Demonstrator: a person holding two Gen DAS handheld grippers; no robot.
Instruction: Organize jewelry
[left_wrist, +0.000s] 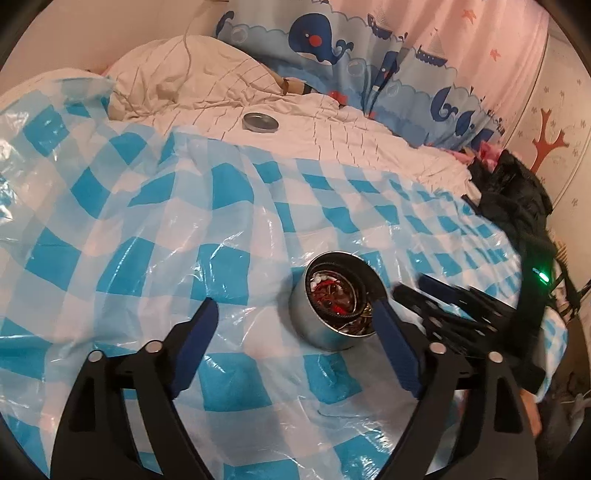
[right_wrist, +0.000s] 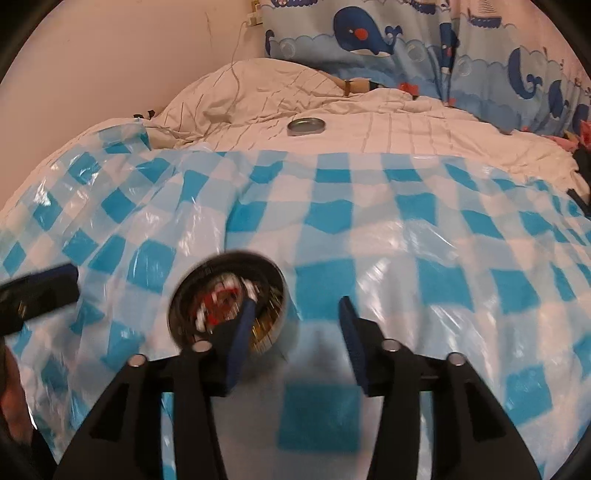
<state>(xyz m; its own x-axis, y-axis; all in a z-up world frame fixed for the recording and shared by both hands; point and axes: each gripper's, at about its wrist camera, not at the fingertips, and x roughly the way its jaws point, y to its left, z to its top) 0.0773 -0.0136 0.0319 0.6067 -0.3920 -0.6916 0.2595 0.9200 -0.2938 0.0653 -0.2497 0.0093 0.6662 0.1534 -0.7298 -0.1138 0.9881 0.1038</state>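
A round metal tin (left_wrist: 310, 326) full of tangled jewelry, with red and white beads, stands open on a blue-and-white checked plastic sheet (left_wrist: 147, 240). My left gripper (left_wrist: 295, 308) is open wide. The tin sits just ahead of its right finger (left_wrist: 391, 343), and the left finger is well clear. My right gripper (left_wrist: 410, 285) shows blurred to the right of the tin. In the right wrist view the right gripper (right_wrist: 298, 304) is open, with its left finger (right_wrist: 240, 332) crossing in front of the blurred tin (right_wrist: 229, 258). Nothing is pinched.
The tin's lid (left_wrist: 260, 122) (right_wrist: 306, 126) lies far back on the cream quilt (right_wrist: 406, 122). A whale-print curtain (left_wrist: 325, 40) hangs behind the bed. Dark clothing (left_wrist: 513, 195) is piled at the right edge. A finger of the left gripper (right_wrist: 40, 290) enters the right wrist view from the left.
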